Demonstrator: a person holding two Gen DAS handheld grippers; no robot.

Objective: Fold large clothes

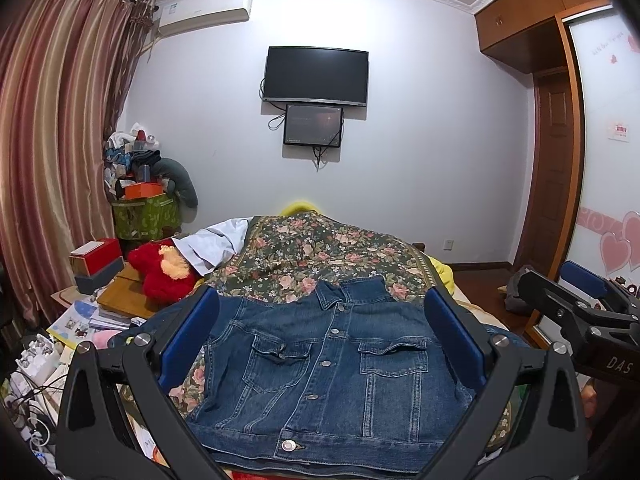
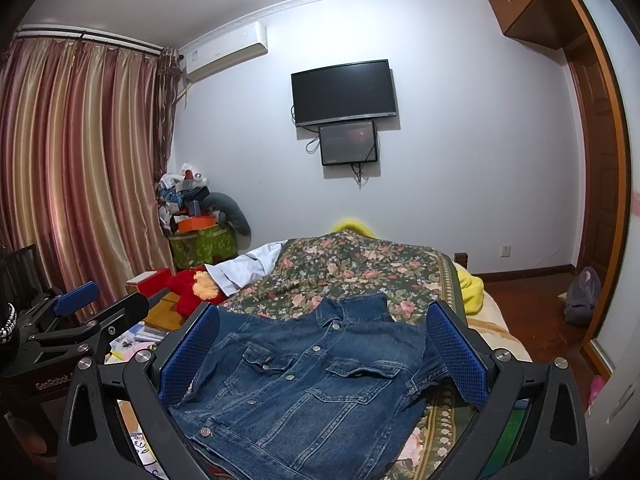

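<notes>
A blue denim jacket (image 1: 332, 364) lies front-up and buttoned on the floral bedspread (image 1: 320, 256), collar toward the far wall, sleeves tucked out of sight. It also shows in the right wrist view (image 2: 312, 380). My left gripper (image 1: 320, 344) is open and empty, held above the jacket's near end. My right gripper (image 2: 324, 356) is open and empty, also above the jacket. The right gripper shows at the right edge of the left wrist view (image 1: 580, 304), and the left gripper at the left edge of the right wrist view (image 2: 80, 320).
A red plush toy (image 1: 164, 268) and a white garment (image 1: 216, 244) lie at the bed's left. A cluttered side table (image 1: 100, 304) with boxes and cables stands to the left. A yellow blanket (image 2: 472, 288) hangs on the right. A wardrobe (image 1: 600, 160) stands on the right.
</notes>
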